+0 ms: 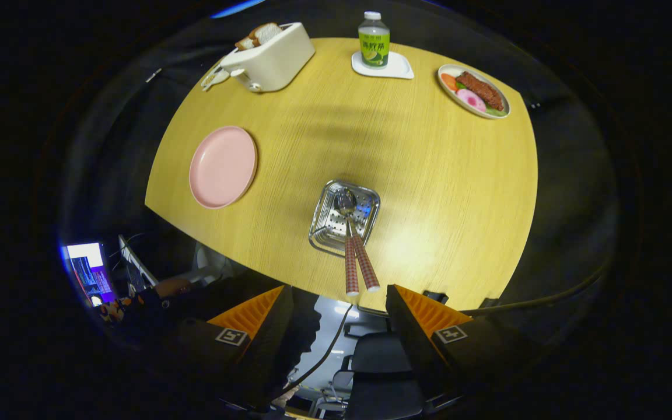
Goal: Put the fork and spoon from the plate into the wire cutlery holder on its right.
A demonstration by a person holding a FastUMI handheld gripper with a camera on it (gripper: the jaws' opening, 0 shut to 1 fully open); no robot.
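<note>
My tongs (pixel 336 318) hang apart and empty; two checked-handled utensils (pixel 357 259) (fork and spoon, I judge) lie in the perforated steel cutlery holder (pixel 327 224) just ahead, handles pointing back between the fingers.

Counter (pixel 429 192) wood-grain laminate, smooth, slight sheen. Cutlery holder (pixel 327 224) shiny perforated metal; fork and spoon (pixel 346 201) polished metal heads, matt checked handles. Plate (pixel 223 167) smooth matt pink. Toaster (pixel 272 58) cream satin plastic. Bottle (pixel 374 41) clear glossy plastic, paper-like label. Gripper (pixel 336 318) jaws spread apart, ribbed pads.
</note>
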